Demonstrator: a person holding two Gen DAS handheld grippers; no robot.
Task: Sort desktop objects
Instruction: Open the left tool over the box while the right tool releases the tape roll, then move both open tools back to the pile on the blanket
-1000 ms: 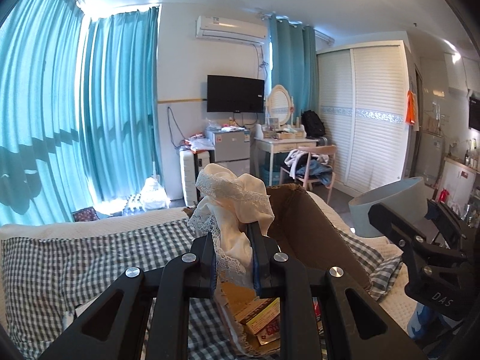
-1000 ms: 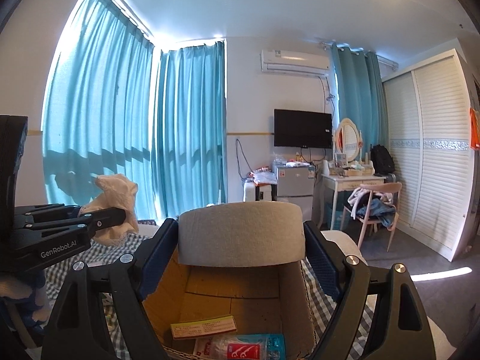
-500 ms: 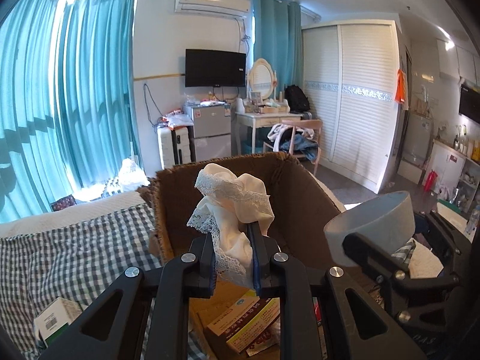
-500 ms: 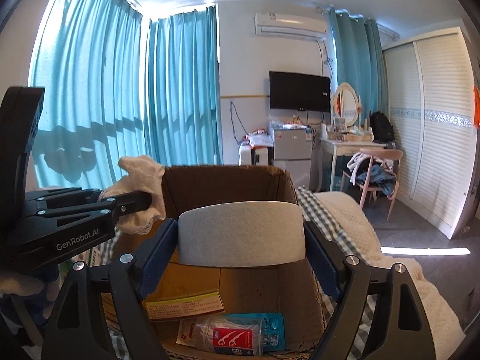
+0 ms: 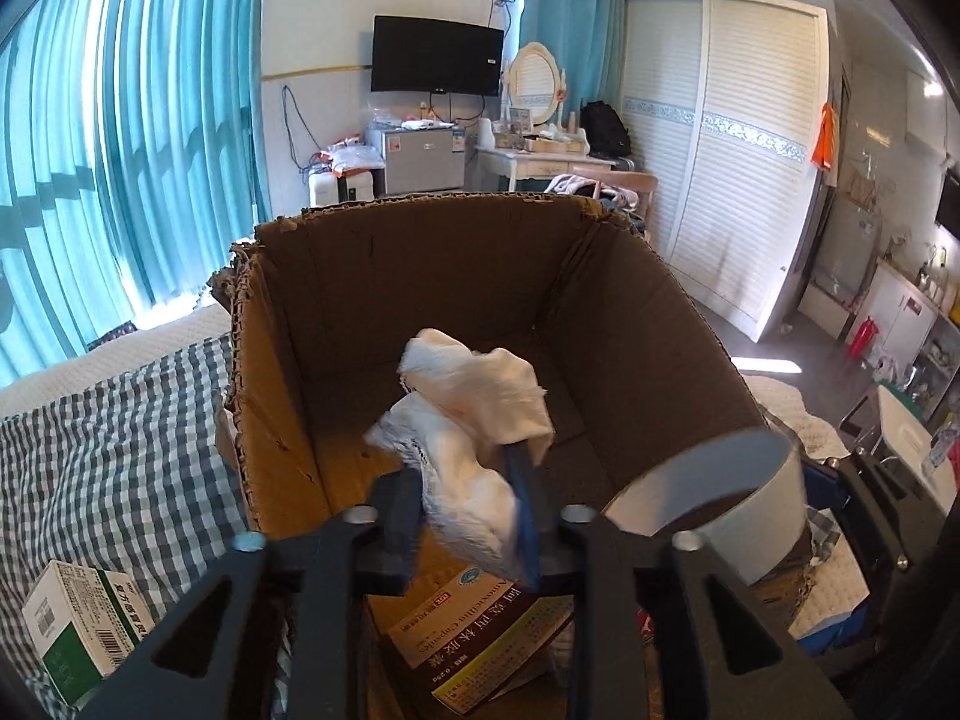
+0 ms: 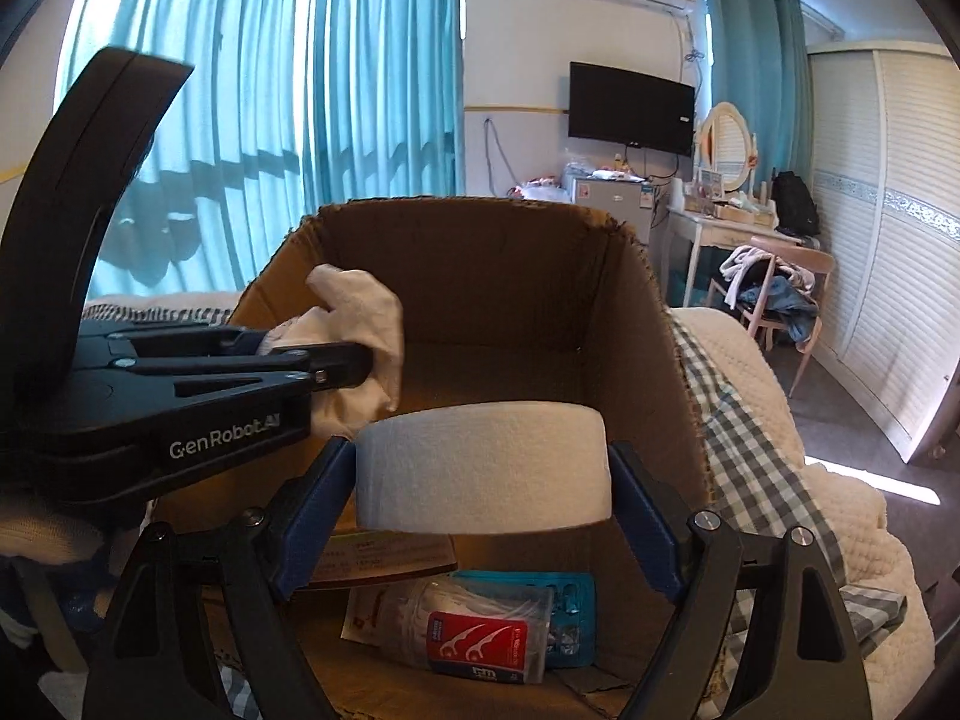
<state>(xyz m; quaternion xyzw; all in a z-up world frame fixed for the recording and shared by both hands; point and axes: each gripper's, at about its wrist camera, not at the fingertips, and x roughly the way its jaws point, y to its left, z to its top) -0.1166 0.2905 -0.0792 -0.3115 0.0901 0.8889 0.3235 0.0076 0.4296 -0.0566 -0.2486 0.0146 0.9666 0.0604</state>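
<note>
An open cardboard box [image 5: 456,276] stands on the bed. My left gripper [image 5: 465,516] is over its near edge, fingers parted, with a white lace cloth [image 5: 474,408] blurred and slipping between them into the box. The cloth also shows in the right wrist view [image 6: 360,312] beside the left gripper [image 6: 336,366]. My right gripper [image 6: 483,480] is shut on a white paper roll [image 6: 483,462] and holds it over the box [image 6: 480,276]. The roll also shows in the left wrist view [image 5: 720,498].
Inside the box lie a brown medicine packet [image 5: 480,642], a floss-pick pack [image 6: 474,630] and a blue blister card [image 6: 570,612]. A green-and-white medicine box [image 5: 78,624] lies on the checked bedsheet [image 5: 108,468] to the left. A white quilt [image 6: 780,420] lies to the right.
Both grippers have moved forward and down over the box. My left gripper's fingers have parted and the cloth is sliding down out of them. The roll stays held.
</note>
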